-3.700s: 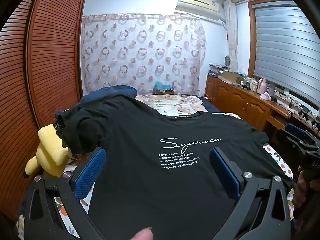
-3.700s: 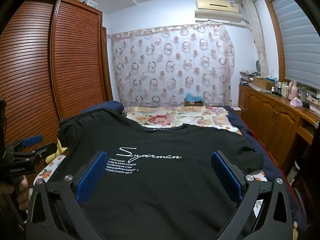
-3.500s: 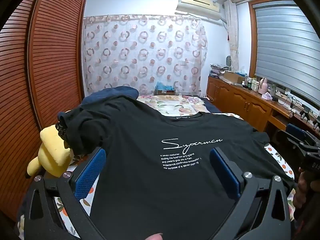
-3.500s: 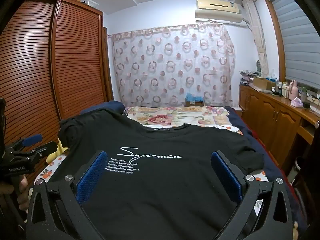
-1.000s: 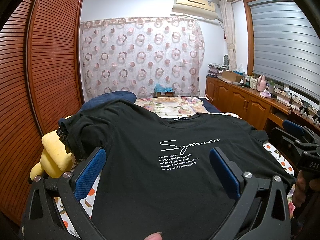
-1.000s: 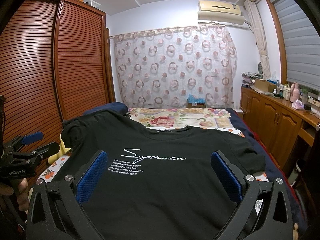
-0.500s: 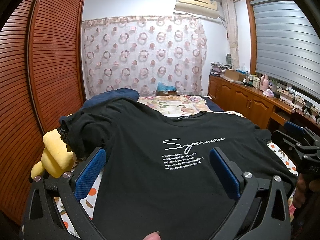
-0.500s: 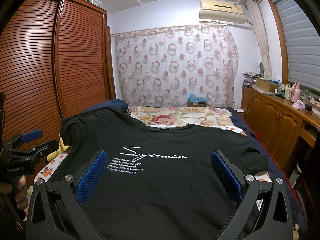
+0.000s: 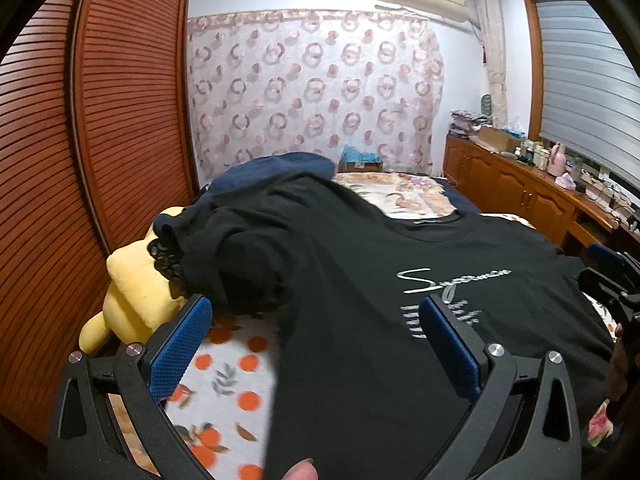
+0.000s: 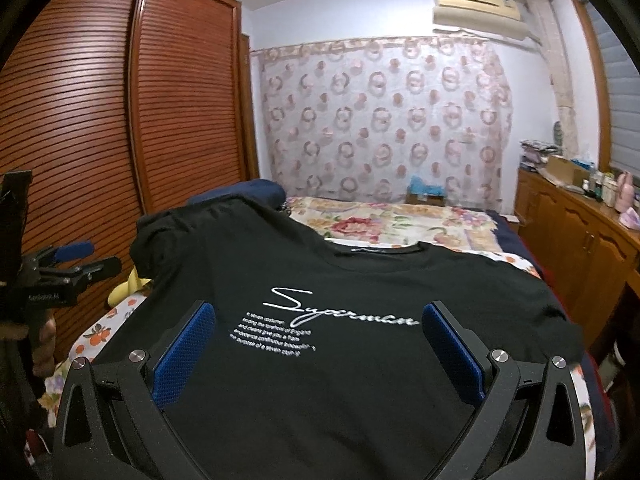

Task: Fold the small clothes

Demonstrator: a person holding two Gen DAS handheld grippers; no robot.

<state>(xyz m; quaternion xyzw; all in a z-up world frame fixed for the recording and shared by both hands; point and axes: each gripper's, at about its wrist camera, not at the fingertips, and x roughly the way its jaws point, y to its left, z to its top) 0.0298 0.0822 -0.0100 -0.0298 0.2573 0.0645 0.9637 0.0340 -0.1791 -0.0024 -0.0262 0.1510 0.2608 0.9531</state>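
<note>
A black T-shirt [image 9: 360,360] with white "Superman" script lies spread flat, front up, on the bed; its left sleeve [image 9: 240,264] is bunched up. My left gripper [image 9: 316,344] is open, low over the shirt's left side edge, with shirt and bare sheet between its blue pads [image 9: 180,344]. In the right wrist view the T-shirt [image 10: 320,400] fills the foreground. My right gripper [image 10: 316,356] is open over its lower middle, holding nothing. Each gripper shows at the edge of the other's view: the right gripper [image 9: 612,280] and the left gripper [image 10: 68,264].
An orange-print sheet [image 9: 224,380] covers the bed. A yellow plush toy [image 9: 136,292] and a navy pillow [image 9: 276,164] lie at the left, by the slatted wardrobe [image 9: 120,120]. Low wooden cabinets [image 10: 580,232] run along the right. A floral quilt [image 10: 380,220] lies beyond the shirt.
My left gripper has swung left: the shirt's left edge and the orange-print sheet now sit between its fingers. The right gripper has barely shifted. Both stay open.
</note>
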